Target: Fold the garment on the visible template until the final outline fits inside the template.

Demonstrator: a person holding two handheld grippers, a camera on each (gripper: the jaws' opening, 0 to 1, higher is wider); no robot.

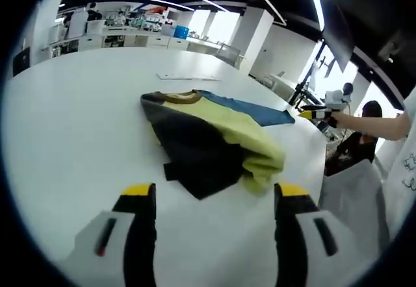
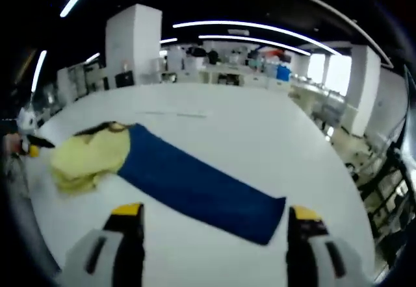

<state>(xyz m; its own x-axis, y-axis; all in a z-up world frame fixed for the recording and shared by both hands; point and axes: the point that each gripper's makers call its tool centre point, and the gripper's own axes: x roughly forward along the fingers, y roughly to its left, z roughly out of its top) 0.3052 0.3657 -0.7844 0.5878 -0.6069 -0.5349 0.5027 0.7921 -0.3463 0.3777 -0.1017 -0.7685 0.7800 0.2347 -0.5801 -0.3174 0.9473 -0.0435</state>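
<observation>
A garment (image 1: 208, 137) lies crumpled on the white table (image 1: 78, 137), with yellow, dark grey and blue panels and a brown collar. Just short of its near edge my left gripper (image 1: 214, 199) stands open, with nothing between its yellow-tipped jaws. At the garment's far blue end hangs my right gripper (image 1: 315, 113), held by a person's hand. In the right gripper view the blue panel (image 2: 195, 183) stretches flat toward me and the yellow part (image 2: 91, 157) is bunched at the left. My right gripper (image 2: 214, 221) is open just before the blue panel's near end. My left gripper (image 2: 29, 145) shows at the far left.
A thin flat sheet or mark (image 1: 188, 77) lies on the table beyond the garment. The table's edge (image 1: 318, 170) runs close on the right, with a seated person (image 1: 364, 131) and stands past it. Desks and shelves (image 2: 227, 73) line the room's back.
</observation>
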